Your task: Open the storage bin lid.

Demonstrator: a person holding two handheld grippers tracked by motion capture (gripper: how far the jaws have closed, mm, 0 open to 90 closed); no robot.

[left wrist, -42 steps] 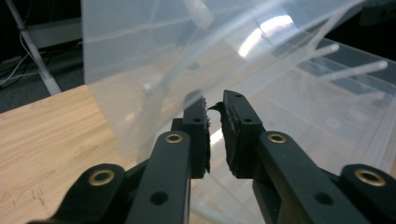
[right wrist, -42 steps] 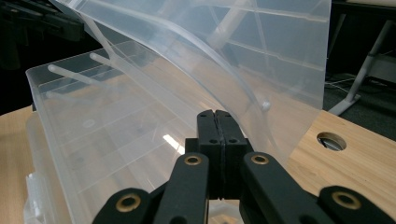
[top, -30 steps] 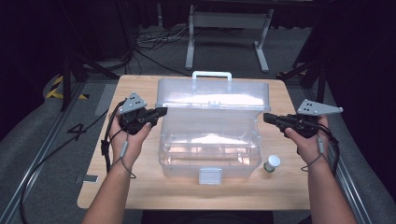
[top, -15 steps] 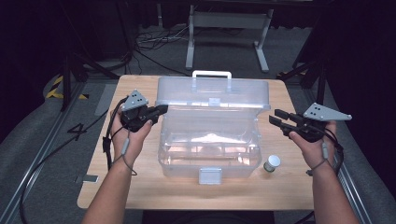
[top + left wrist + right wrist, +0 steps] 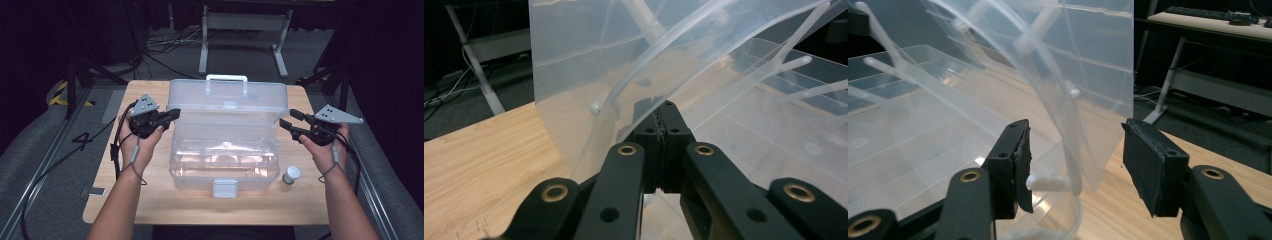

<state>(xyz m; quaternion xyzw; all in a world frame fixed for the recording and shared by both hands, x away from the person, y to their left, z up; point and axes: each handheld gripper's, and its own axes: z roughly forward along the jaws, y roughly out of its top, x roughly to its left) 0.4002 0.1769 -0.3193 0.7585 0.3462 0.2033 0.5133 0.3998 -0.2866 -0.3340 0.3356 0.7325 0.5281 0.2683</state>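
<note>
A clear plastic storage box (image 5: pixel 225 160) stands in the middle of the wooden table, its lid (image 5: pixel 227 102) raised upright with a white handle (image 5: pixel 226 78) on top. My left gripper (image 5: pixel 173 114) is shut with its tips pinching the lid's left edge (image 5: pixel 589 150); the left gripper's jaws (image 5: pixel 667 107) sit pressed together there. My right gripper (image 5: pixel 287 119) is at the lid's right edge; its jaws have just been opening. In the right gripper view the right gripper (image 5: pixel 1075 150) stands open around the lid's rim (image 5: pixel 1075 165), pads off it.
A small bottle with a white cap (image 5: pixel 291 175) stands on the table (image 5: pixel 120 200) right of the box's front corner. The box's front latch (image 5: pixel 224 188) faces the person. Cables, a metal stand (image 5: pixel 240 30) and dark floor lie beyond the table's far edge.
The right gripper's jaws went from shut at the lid's right edge to wide open. The left gripper and the box have not moved.
</note>
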